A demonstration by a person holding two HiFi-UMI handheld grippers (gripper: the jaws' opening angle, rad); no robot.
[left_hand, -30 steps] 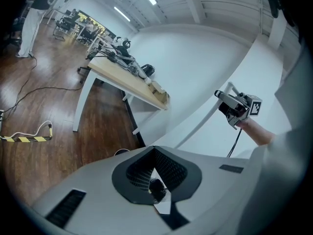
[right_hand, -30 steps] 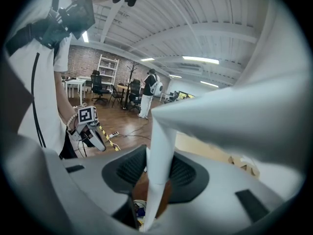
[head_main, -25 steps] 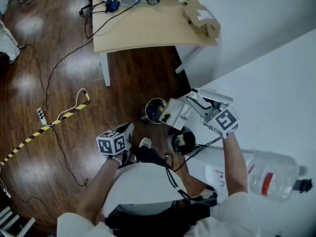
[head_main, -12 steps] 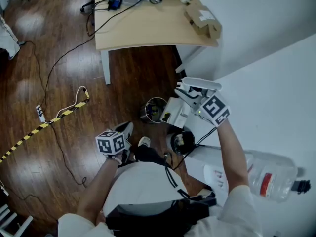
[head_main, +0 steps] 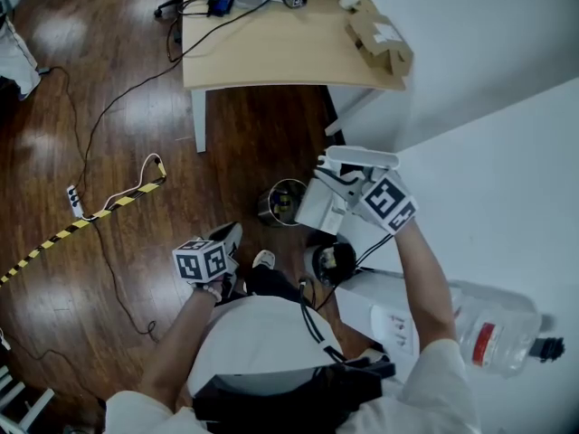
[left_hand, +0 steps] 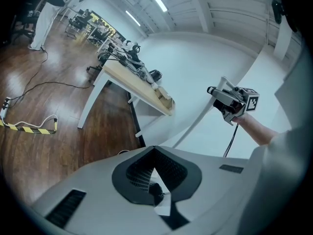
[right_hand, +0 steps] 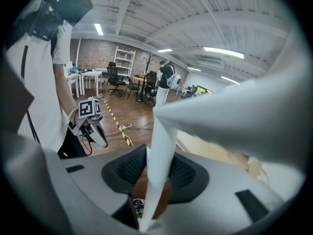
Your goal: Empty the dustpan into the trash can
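Note:
My right gripper (head_main: 342, 184) is shut on the white dustpan (head_main: 320, 207), holding it tilted beside and just above the rim of the small metal trash can (head_main: 281, 202) on the wood floor. In the right gripper view the dustpan's thin white wall (right_hand: 160, 151) stands clamped between the dark pads, and a bit of the can's contents (right_hand: 139, 207) shows below. My left gripper (head_main: 228, 242) hangs low near my left knee, shut with nothing in it; in the left gripper view its pads (left_hand: 142, 168) meet at the tip.
A dark round bin (head_main: 333, 260) sits right of the trash can by my feet. A wooden desk (head_main: 271, 43) with a cardboard box (head_main: 384, 40) stands beyond. A white wall (head_main: 488, 197) and a water jug (head_main: 496, 333) are at right. Cables and striped tape (head_main: 90, 222) cross the floor at left.
My right gripper has carried the dustpan left and a little down, closer to the trash can. The left gripper has stayed about where it was.

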